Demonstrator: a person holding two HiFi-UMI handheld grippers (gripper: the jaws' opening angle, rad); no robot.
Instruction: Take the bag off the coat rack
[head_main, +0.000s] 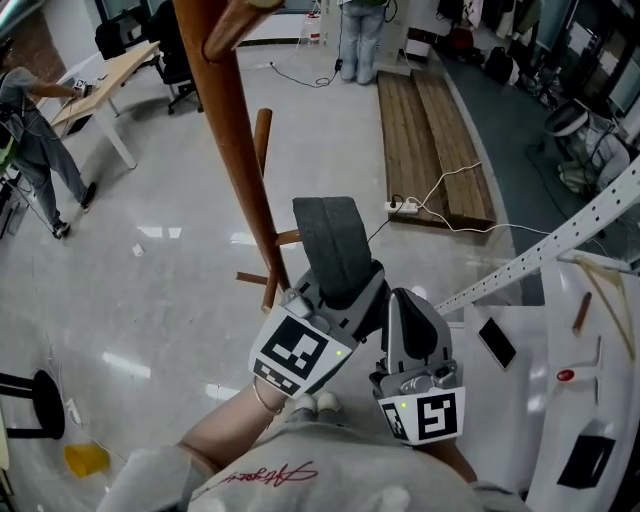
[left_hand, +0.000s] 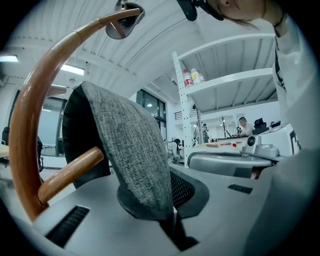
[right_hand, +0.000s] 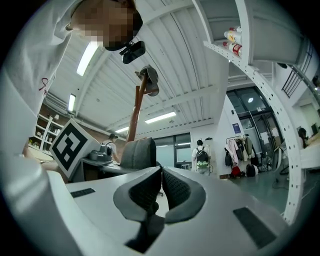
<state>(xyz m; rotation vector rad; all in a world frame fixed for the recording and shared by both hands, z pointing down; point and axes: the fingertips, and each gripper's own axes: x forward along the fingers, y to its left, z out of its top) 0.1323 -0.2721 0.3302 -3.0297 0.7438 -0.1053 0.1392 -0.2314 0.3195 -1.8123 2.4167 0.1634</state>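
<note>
The wooden coat rack (head_main: 235, 150) rises just ahead of me, with short pegs (head_main: 262, 140) lower down. My left gripper (head_main: 335, 300) is shut on a grey felt bag strap (head_main: 330, 245), which loops up out of its jaws. In the left gripper view the strap (left_hand: 130, 155) arches over a wooden peg (left_hand: 70, 172), beside the rack's curved hook arm (left_hand: 35, 115). The rest of the bag is hidden. My right gripper (head_main: 410, 310) sits close to the right of the left one. Its jaws (right_hand: 161, 172) are shut with nothing between them.
Wooden planks (head_main: 430, 140) lie on the floor ahead, with a power strip and cable (head_main: 405, 207). A white perforated shelf frame (head_main: 560, 250) and a white table holding a phone (head_main: 497, 343) stand at right. A person (head_main: 35, 140) stands far left. A yellow object (head_main: 85, 458) lies on the floor.
</note>
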